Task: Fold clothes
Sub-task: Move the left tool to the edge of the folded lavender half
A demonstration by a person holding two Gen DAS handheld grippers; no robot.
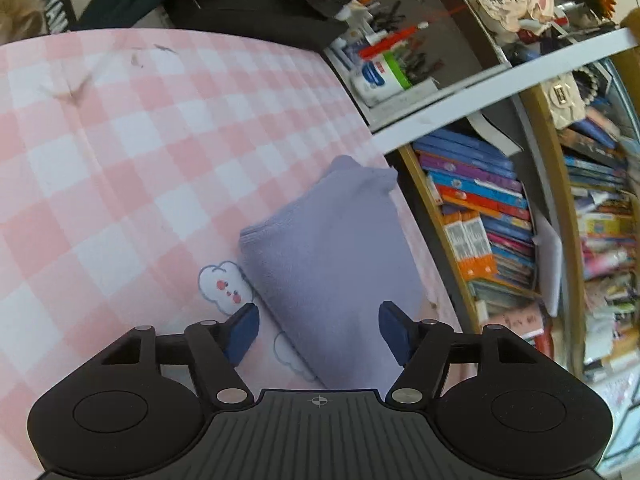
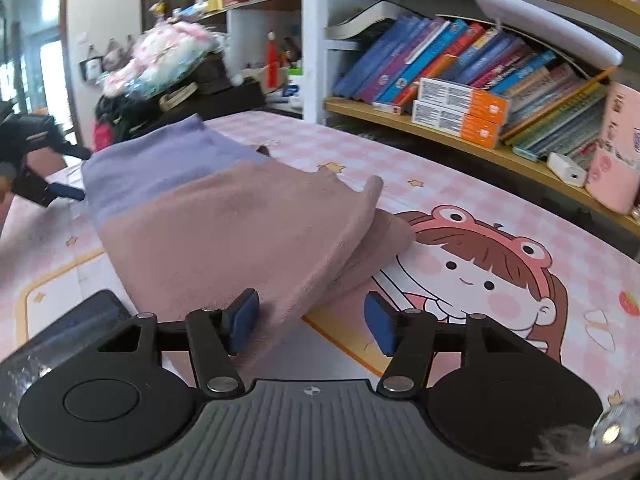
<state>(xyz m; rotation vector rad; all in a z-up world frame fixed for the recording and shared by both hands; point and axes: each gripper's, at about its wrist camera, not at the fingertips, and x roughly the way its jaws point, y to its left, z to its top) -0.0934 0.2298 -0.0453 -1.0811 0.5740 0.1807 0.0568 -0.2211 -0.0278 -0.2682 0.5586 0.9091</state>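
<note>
Towels folded on pink tablecloth, both hand-held grippers spread wide, holding nothing.

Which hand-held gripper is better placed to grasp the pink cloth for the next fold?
Probably the right hand-held gripper. It is open, and the near edge of the pink cloth lies beside its left finger. The left hand-held gripper, also open, faces only the purple cloth.
</note>
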